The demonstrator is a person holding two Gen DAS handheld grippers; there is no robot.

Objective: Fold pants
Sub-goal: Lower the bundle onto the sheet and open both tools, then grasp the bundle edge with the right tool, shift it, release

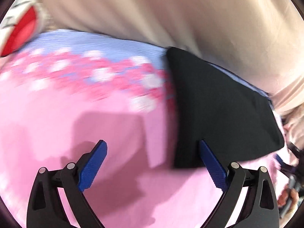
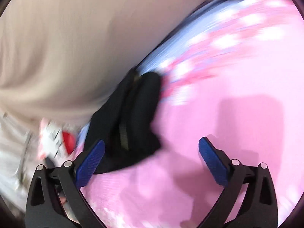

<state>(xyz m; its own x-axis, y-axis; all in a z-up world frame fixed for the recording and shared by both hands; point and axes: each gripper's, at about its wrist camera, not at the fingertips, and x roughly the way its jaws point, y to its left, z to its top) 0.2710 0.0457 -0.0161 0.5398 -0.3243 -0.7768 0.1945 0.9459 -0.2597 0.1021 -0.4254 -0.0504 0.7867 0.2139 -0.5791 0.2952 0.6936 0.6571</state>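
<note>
The black pants [image 1: 222, 110] lie folded into a compact block on the pink floral sheet [image 1: 57, 114], right of centre in the left wrist view. My left gripper [image 1: 153, 152] is open and empty, its right finger [image 1: 212, 163] just over the block's near edge. In the right wrist view the pants [image 2: 131, 121] show as a thick folded stack, left of centre. My right gripper [image 2: 152, 148] is open and empty, its left finger [image 2: 91, 161] beside the stack's near corner. Both views are motion-blurred.
A person in beige clothing [image 1: 171, 15] stands close behind the pants, filling the far side, and also shows in the right wrist view [image 2: 57, 47]. A red and white patterned item [image 1: 20, 32] lies at the far left. The sheet has a blue band [image 1: 95, 41].
</note>
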